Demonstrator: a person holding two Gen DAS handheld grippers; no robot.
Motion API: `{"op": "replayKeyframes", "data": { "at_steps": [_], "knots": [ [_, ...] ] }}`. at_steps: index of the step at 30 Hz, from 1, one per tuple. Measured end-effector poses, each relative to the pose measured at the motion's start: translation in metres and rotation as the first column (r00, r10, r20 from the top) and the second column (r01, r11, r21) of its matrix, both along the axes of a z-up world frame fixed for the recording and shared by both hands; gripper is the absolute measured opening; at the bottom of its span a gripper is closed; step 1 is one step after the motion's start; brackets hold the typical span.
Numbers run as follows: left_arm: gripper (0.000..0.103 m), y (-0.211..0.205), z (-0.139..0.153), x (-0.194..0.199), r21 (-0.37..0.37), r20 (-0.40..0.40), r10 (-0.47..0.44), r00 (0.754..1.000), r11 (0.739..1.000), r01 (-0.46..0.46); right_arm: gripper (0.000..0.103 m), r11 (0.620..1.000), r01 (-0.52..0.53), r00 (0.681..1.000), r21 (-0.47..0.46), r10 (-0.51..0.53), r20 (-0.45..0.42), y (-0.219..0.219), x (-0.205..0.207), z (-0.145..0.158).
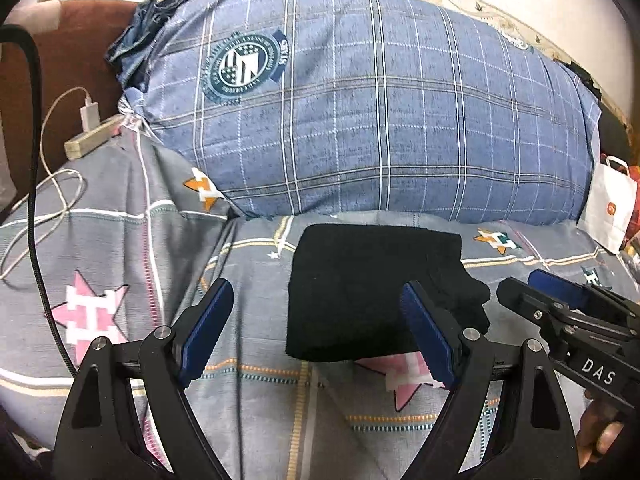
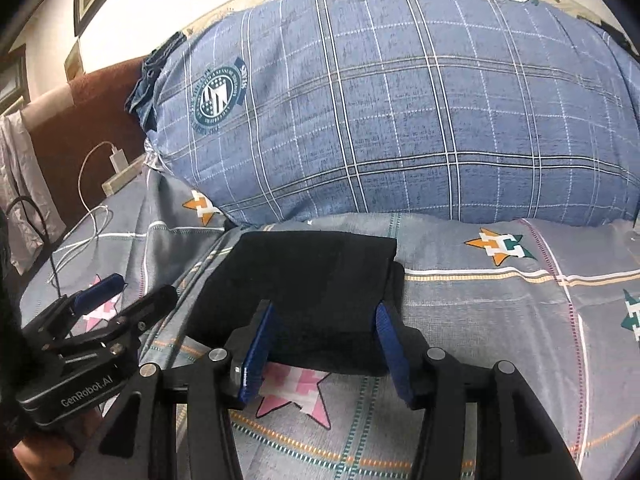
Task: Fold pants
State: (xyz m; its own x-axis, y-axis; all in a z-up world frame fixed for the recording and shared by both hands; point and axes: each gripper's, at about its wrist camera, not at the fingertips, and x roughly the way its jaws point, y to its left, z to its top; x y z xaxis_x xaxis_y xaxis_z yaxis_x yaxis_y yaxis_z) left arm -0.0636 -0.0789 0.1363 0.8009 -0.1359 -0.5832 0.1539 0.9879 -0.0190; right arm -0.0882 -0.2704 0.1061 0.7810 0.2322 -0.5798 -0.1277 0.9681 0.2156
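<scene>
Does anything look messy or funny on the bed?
A little. The black pants are folded into a neat block, but one bit bulges out at the right edge. A white cable lies loose and tangled on the bedsheet far left.

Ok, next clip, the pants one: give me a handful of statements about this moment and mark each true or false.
1. The black pants lie in a compact folded bundle on the grey star-print bedsheet. True.
2. The left gripper is shut on the pants. False: its jaws stand wide apart and hold nothing.
3. The right gripper is open, with the pants' near edge showing between its fingers. True.
4. The blue plaid pillow lies on top of the pants. False: it sits beyond them, at their far edge.
5. A white charger with its cable lies far left of the pants. True.
</scene>
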Motion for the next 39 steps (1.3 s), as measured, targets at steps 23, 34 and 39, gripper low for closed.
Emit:
{"op": "replayKeyframes", "data": {
  "at_steps": [23, 34, 39],
  "knots": [
    [0.086, -0.004, 0.010, -0.029, 0.028, 0.020, -0.009, 1.000, 1.000, 0.008, 0.051, 1.000, -0.021, 1.000, -0.007, 0.021, 0.011, 0.005, -0.022, 0.008],
    [0.086, -0.003, 0.007, -0.029, 0.024, 0.009, -0.010, 1.000, 1.000, 0.010, 0.051, 1.000, -0.029, 1.000, -0.003, 0.029, 0.002, 0.006, -0.022, 0.006],
    [0.086, -0.002, 0.006, -0.028, 0.018, 0.004, -0.011, 1.000, 1.000, 0.011, 0.051, 1.000, -0.026, 1.000, -0.003, 0.026, -0.001, 0.006, -0.022, 0.004]
  ]
}}
